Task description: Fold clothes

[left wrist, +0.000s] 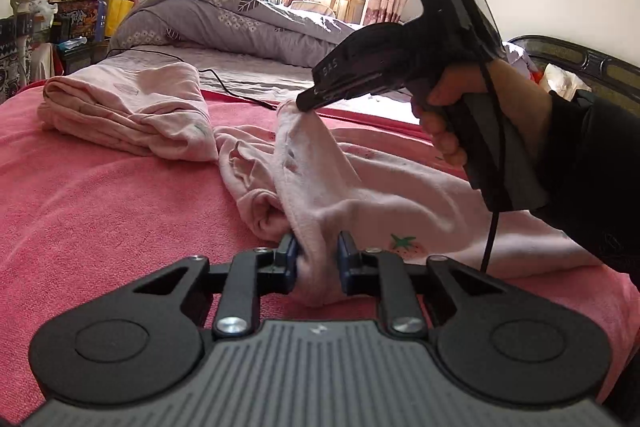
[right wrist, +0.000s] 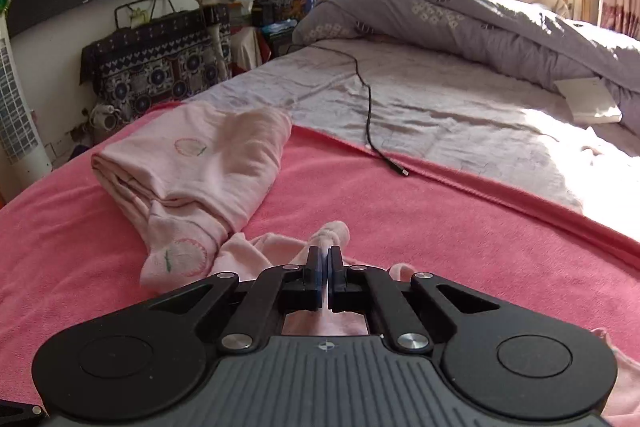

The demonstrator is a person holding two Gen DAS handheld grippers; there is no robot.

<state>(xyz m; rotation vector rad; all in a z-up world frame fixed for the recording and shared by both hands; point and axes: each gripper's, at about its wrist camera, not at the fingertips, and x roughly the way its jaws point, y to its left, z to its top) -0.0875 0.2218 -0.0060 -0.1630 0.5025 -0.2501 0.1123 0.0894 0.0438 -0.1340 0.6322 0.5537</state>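
1. The left gripper (left wrist: pixel 317 259) is pinching a thick bunch of the pink garment (left wrist: pixel 352 195) low at 6 o'clock in its own view, jaws narrow w/ cloth squeezed between the pads. Risk: the bunch is fat, so some layers are maybe slipping out when it is pulling.
2. The right gripper (right wrist: pixel 325 263) is clamping shut on a thin edge of the same cloth at 6 o'clock in its view. In the left view its tip (left wrist: pixel 304 103) is lifting a corner near 12 o'clock of the cloth. Risk: only a tiny bit is being held, so a quick tug is probably letting it drop.
3. The garment is lying crumpled on the pink blanket (left wrist: pixel 100 207), not flat. Risk: folding it now is likely trapping wrinkles & making a lumpy fold.
4. The folded pink garment (right wrist: pixel 192 163) is sitting at 10 o'clock, just beside the loose one. Risk: a wide swing is maybe knocking it open.
5. The black cable (right wrist: pixel 370 123) is lying at 1 o'clock, farther back. Risk: dragged cloth is maybe catching it.
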